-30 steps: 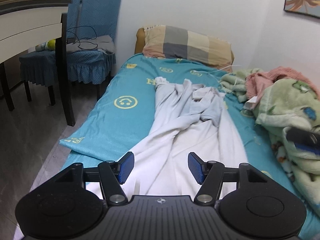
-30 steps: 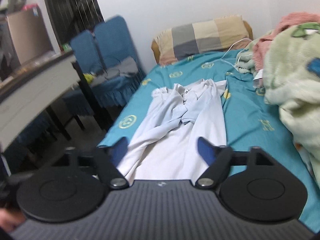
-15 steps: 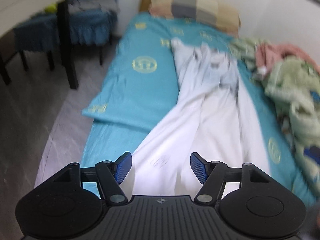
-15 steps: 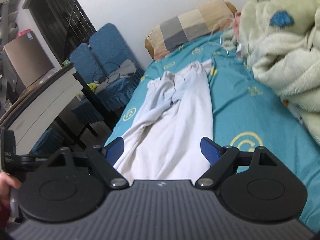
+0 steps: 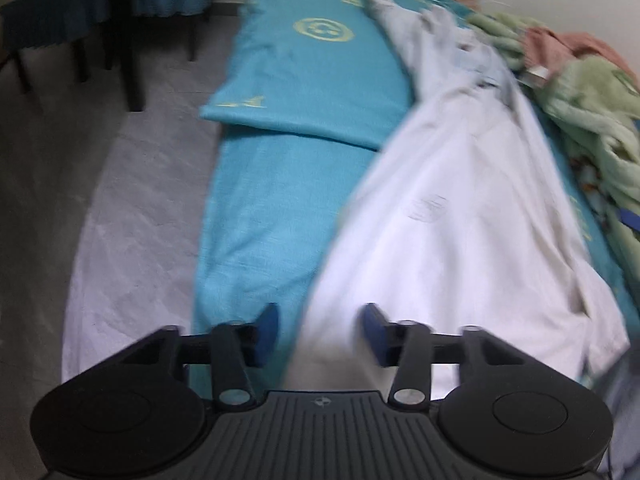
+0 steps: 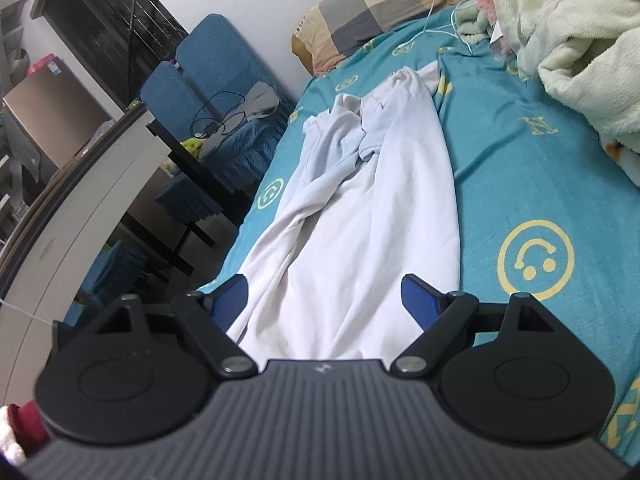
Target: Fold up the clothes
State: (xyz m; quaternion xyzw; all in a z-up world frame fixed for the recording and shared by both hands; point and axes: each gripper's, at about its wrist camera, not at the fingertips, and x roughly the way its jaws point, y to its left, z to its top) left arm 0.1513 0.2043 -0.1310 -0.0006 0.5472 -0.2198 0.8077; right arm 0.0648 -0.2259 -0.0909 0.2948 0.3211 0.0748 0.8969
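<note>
**White garment on teal bed, both grippers spread and empty**

White cotton-looking garment [image 6: 360, 216] lies lengthwise down the middle of the bed [image 6: 532, 184], crumpled and bunched at its far end toward 12 o'clock, smoother near me. The bedcover is teal with yellow smiley prints.

From my left wrist view, the picture is motion-blurred. The left gripper [image 5: 320, 330] has its blue pads wide apart with nothing between them. It sits over the near edge of the garment [image 5: 460, 216], whose left border runs between the fingers; the left finger is over bare teal sheet. A folded teal blanket [image 5: 312, 80] lies at 11 o'clock, and grey floor [image 5: 132, 184] at 9 o'clock.

From my right wrist view, the picture is sharp. The right gripper [image 6: 326, 300] is likewise spread wide, holding nothing, with the garment's near hem lying between the two fingers. I cannot tell whether the pads touch the cloth.

Surroundings:
- checked pillow [image 6: 376, 4] at 12 o'clock, at the head of the bed
- pale green fleece blanket [image 6: 572, 40] heaped at 2 o'clock
- white cable [image 6: 440, 16] trailing beside the pillow
- blue chairs [image 6: 216, 76] at 10 o'clock
- white table edge [image 6: 80, 208] at 9 o'clock

A red sleeve [image 6: 24, 420] shows at 8 o'clock.
</note>
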